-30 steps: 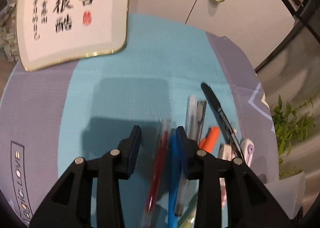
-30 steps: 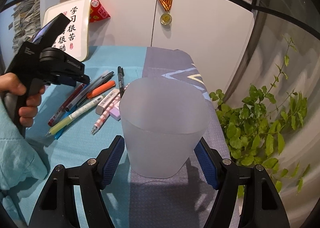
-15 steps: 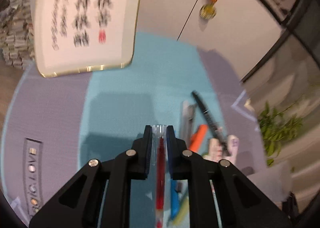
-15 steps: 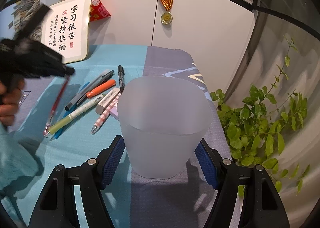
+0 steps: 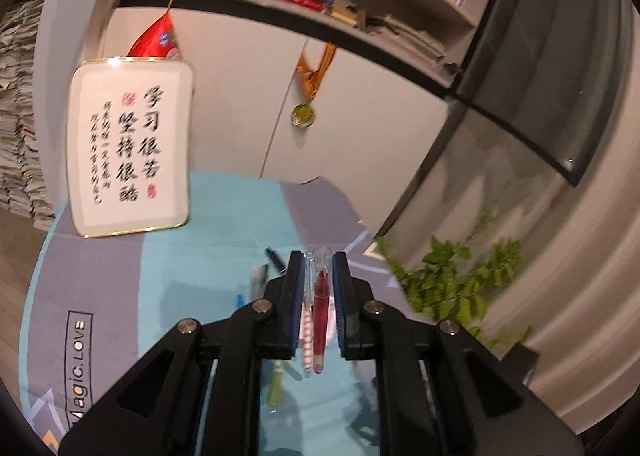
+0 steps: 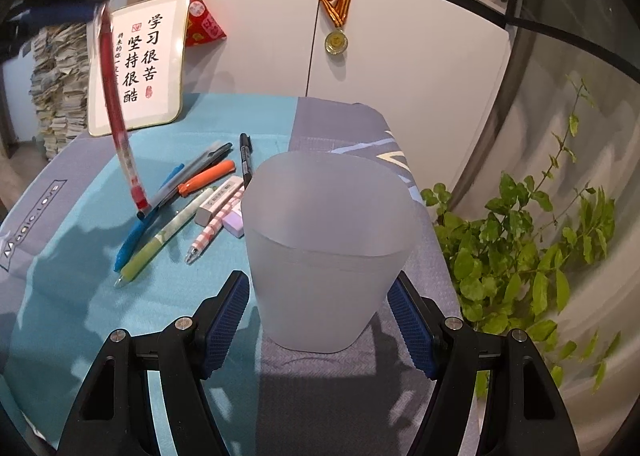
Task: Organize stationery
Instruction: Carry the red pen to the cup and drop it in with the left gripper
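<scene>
While frosted cup (image 6: 328,248) stands right, pens (image 6: 176,212) crowd left.

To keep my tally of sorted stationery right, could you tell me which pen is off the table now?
The red pen, clamped in the left gripper, hangs above the others lying on the cloth.

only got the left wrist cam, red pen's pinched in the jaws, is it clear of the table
Observer: Yes. In the right wrist view the red pen hangs in the air from the left gripper, tip above the pens left on the cloth.
Operator: where's the cup
Observer: The frosted cup stands upright on the cloth between the right gripper pads.
Operator: anything in it
Observer: Nothing shows through its frosted wall; the inside is hidden.
Operator: what's left
Observer: A blue pen, green pen, orange marker and eraser, among others.
</scene>
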`<move>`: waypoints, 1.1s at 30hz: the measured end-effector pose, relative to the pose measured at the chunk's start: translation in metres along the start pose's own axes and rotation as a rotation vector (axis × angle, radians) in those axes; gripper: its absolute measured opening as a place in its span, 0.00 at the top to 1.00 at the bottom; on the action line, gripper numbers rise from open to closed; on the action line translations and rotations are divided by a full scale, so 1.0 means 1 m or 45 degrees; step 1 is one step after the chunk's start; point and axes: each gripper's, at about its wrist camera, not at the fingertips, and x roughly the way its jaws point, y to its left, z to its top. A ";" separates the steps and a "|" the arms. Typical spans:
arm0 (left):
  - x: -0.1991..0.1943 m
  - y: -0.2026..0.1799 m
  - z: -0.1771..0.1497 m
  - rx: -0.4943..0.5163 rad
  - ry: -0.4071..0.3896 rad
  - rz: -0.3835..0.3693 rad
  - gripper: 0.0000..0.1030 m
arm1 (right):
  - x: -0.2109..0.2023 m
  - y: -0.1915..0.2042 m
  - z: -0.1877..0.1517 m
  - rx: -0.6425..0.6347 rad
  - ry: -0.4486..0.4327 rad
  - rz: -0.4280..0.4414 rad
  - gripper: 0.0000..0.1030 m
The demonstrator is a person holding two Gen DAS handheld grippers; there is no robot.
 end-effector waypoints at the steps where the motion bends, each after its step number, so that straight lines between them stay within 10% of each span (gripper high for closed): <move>1: 0.000 -0.006 0.002 0.002 -0.008 -0.011 0.89 | 0.000 0.001 0.000 -0.008 -0.004 0.000 0.29; 11: -0.002 -0.060 0.011 0.083 -0.042 -0.202 0.89 | 0.002 0.003 -0.004 -0.035 -0.005 0.016 0.30; 29: 0.036 -0.074 -0.021 0.166 0.107 -0.160 0.89 | -0.008 -0.001 0.002 0.031 -0.066 -0.005 0.17; 33: 0.038 -0.073 -0.023 0.168 0.120 -0.148 0.88 | 0.000 -0.006 -0.002 0.091 -0.019 0.060 0.33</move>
